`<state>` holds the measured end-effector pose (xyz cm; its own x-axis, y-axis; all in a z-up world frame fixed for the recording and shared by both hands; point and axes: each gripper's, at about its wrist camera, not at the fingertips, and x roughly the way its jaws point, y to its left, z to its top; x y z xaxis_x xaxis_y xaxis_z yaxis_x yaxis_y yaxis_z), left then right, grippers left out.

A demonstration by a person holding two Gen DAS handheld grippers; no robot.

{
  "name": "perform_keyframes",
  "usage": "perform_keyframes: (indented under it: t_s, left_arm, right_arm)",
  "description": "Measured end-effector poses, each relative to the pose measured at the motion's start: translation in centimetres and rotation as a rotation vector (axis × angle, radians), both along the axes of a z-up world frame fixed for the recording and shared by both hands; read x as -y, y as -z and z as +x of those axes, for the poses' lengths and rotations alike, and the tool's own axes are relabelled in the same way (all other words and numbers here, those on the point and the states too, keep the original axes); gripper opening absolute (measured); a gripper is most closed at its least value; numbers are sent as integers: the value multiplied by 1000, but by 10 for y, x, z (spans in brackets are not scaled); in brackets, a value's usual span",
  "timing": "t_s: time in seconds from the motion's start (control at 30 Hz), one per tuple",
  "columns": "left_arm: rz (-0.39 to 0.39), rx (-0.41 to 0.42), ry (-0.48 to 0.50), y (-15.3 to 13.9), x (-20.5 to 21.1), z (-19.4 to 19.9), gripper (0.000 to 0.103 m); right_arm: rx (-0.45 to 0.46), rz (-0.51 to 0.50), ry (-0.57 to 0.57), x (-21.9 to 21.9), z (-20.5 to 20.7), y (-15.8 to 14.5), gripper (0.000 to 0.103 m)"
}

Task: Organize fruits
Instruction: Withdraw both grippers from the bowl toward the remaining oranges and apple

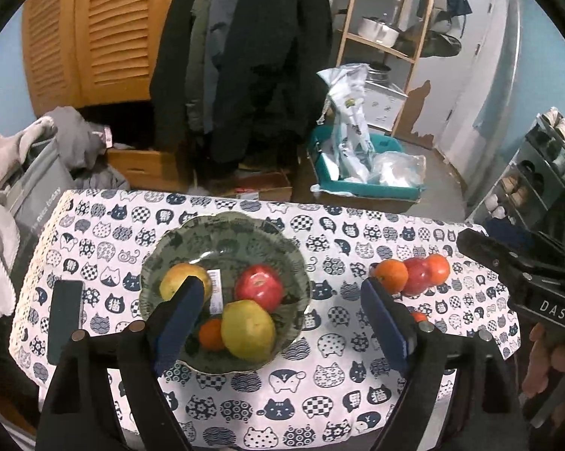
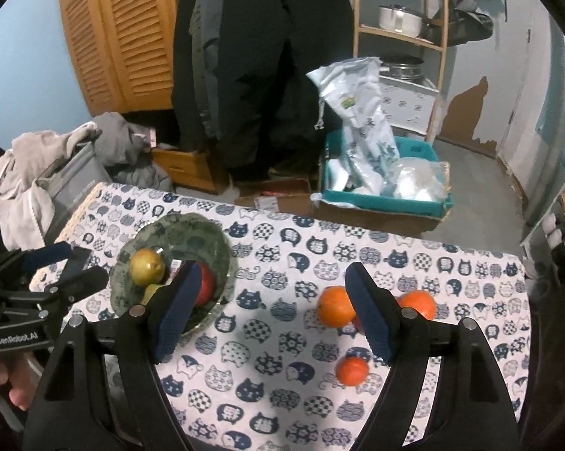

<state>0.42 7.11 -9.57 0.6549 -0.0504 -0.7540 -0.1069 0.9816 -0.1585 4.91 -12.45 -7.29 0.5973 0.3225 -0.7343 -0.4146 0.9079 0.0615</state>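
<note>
A green patterned bowl (image 1: 222, 233) (image 2: 192, 233) sits on the cat-print tablecloth. It holds a red apple (image 1: 260, 287), a yellow-green apple (image 1: 185, 280), a yellow pear-like fruit (image 1: 248, 329) and a small orange (image 1: 212, 334). My left gripper (image 1: 282, 300) hovers open above the bowl's right side, with nothing pressed between its blue pads. To the right on the cloth lie an orange (image 2: 335, 306), another orange (image 2: 417, 302), a small orange (image 2: 353, 370) and a red apple (image 1: 417, 274). My right gripper (image 2: 275, 289) hangs open over the bare cloth between the bowl and these fruits.
A dark phone (image 1: 65, 319) lies left of the bowl. Beyond the table's far edge are a teal crate (image 1: 361, 184) with bags, cardboard boxes, hanging coats and a wooden shelf. A grey bag with clothes stands at the left edge.
</note>
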Motion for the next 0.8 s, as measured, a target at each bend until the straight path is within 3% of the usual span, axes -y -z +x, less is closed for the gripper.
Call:
perform_keyframes:
  t_s: [0.4, 0.8]
  left_arm:
    - [39, -6, 59, -1, 39, 9, 89]
    - [86, -69, 138, 26, 81, 29, 92]
  right_arm:
    - [8, 1, 68, 52, -4, -1, 83]
    - [-111, -6, 132, 91, 9, 44, 83]
